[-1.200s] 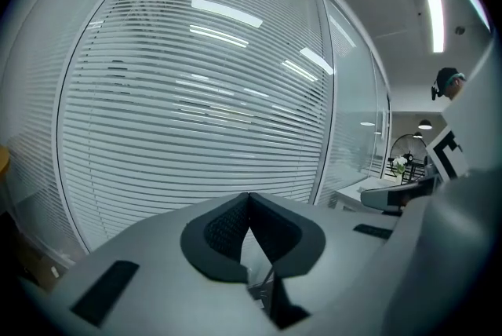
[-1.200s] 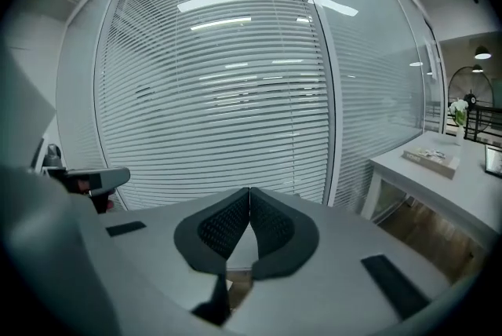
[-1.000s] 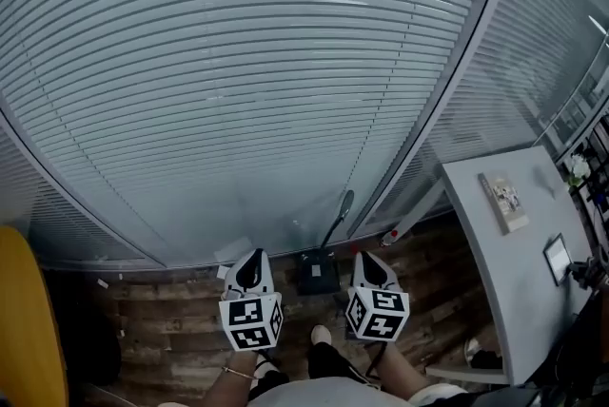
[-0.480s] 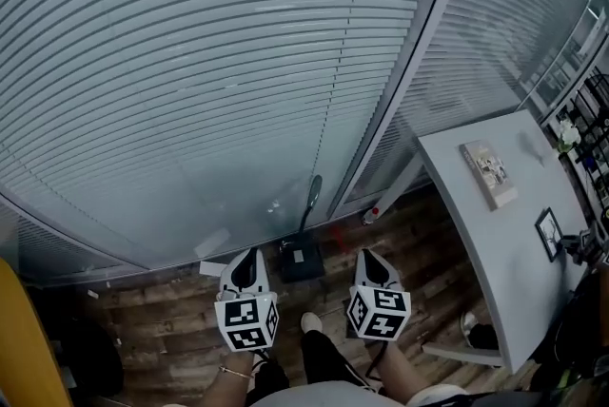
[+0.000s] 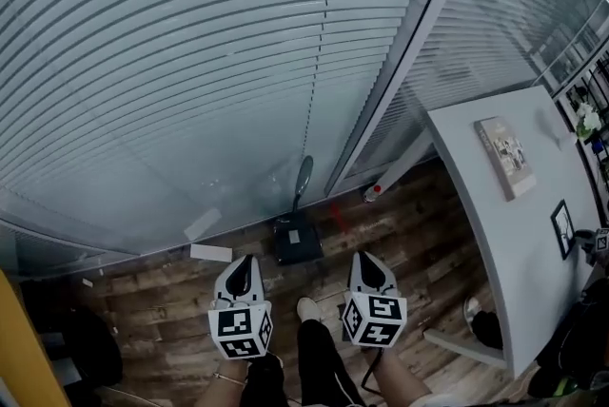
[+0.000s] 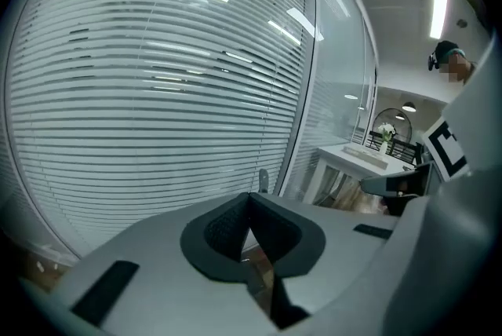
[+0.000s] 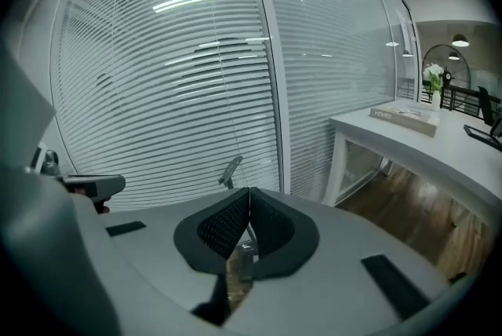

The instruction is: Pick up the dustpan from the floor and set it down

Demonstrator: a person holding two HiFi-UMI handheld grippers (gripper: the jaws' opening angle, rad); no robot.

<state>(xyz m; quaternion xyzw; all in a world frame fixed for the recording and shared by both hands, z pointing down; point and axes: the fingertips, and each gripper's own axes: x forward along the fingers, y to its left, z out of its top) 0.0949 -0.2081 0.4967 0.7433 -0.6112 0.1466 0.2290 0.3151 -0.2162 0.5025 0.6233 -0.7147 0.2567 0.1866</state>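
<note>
Floor (image 5: 419, 234), far edge where it meets the blind-covered glass wall (image 5: 190, 63). Left to right:

- Paper scrap (image 5: 210, 252): flat on the floor near that edge, left of the pan.
- Left gripper (image 5: 244, 262): jaws pressed together, nothing between them. It points at the floor between scrap and pan and touches neither.
- Dustpan (image 5: 297, 243): dark pan resting on the floor at the far edge. Its handle (image 5: 303, 177) stands up and leans toward the glass. Untouched. It lies between the two grippers and a little beyond them.
- Right gripper (image 5: 364, 261): jaws closed, empty. In the right gripper view the handle sits just above and slightly left of the jaw tips, so this one looks better lined up.
- Red-capped item (image 5: 373, 192): at the foot of the wall post.
- White surface (image 5: 476, 234): far right, well apart from the pan.

Step in hand (my reading): approach; grasp not begun.

Notes for doing it well:
- Spread the jaws before reaching the handle, not at it.
- Take the handle low, near the pan, so the pan swings less.
- Close across the thin side of the stem.
- Come in from the front, because pushing the stem would drive it into the glass.
- Lift straight up off the floor before moving sideways.
- Set down pan first and flat, then release.
- Mind the shoe (image 5: 306, 308) just in front of the pan.
</note>
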